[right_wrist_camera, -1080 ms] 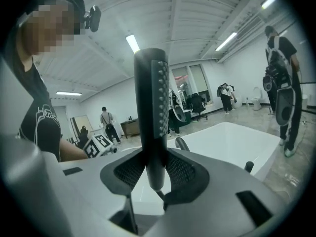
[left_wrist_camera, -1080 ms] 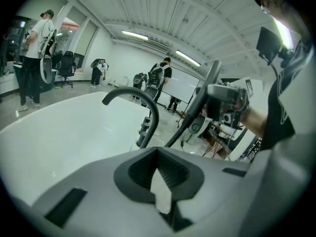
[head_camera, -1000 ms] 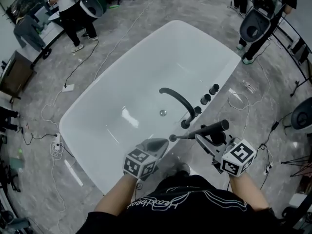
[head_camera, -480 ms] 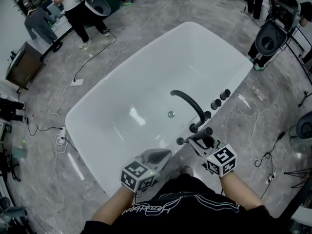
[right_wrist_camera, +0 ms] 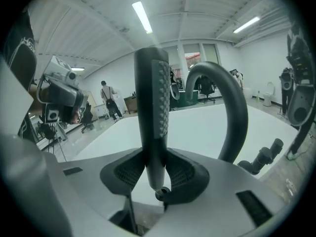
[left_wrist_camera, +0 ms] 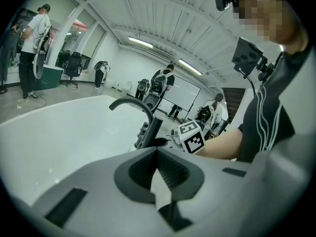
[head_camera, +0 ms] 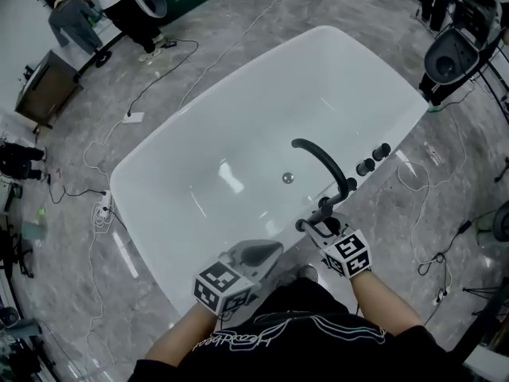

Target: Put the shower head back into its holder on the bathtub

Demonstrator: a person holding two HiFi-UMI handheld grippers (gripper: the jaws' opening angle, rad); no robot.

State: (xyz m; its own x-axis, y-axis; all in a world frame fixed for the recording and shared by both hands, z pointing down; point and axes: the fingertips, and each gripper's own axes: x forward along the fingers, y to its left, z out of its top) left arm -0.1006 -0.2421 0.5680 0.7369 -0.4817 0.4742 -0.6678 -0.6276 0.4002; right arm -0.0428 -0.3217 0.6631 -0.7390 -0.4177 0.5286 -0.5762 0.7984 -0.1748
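Two tongs are in play. The right tongs (head_camera: 326, 228) pinch the black shower head (right_wrist_camera: 151, 107) low on its handle. They hold it upright just beside the curved tap (head_camera: 322, 165), at the near right rim of the bathtub (head_camera: 199, 213). The left tongs (head_camera: 266, 251) are pressed together on nothing, over the near rim.

I cannot make out the holder itself under the right tongs. The likely trouble is that the handle misses the socket and skids on the glossy rim. It could also knock the tap or the knobs (head_camera: 372, 159) close by, because the pinch is narrow and the handle could pivot in it.

The tub is smooth, white and shiny. It stands on a grey marbled floor (head_camera: 238, 22) strewn with cables (head_camera: 155, 84). People (head_camera: 135, 18) stand at the far left.
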